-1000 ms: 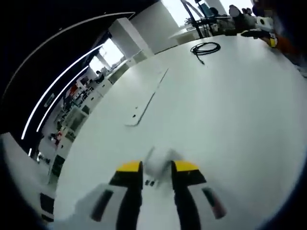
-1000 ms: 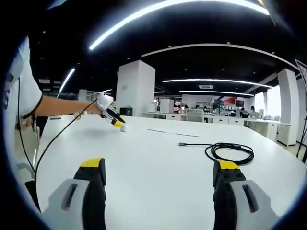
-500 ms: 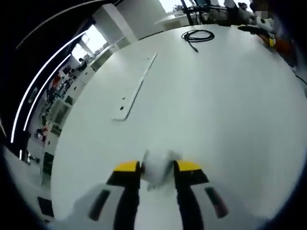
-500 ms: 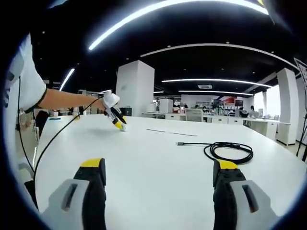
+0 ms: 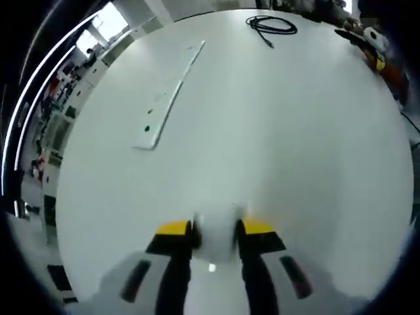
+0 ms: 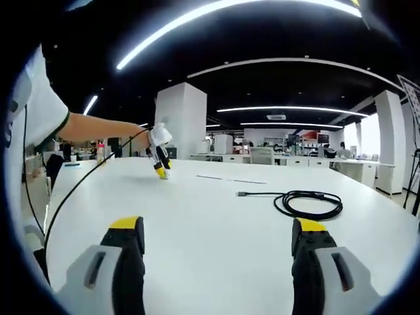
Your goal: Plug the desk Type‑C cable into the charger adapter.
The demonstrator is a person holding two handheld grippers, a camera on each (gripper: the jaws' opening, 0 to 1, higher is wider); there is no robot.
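Left hand-held gripper (image 5: 215,231) pinches the white adapter (image 5: 215,239) on the tabletop (image 5: 295,131). Right hand-held gripper (image 6: 218,239) is spread, empty. The cable (image 6: 305,203) lies coiled far right, well apart. Risk: a shallow pinch could let the adapter twist when lifted.

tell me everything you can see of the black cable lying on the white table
The black cable is thin, round and rubbery-looking, wound into a loose flat coil of a few loops lying on the white table. One straight tail runs out from the coil and ends in a small plug, which rests on the tabletop. Nothing grips or touches it. In the left gripper view it lies at the table's far end, well away from both grippers.
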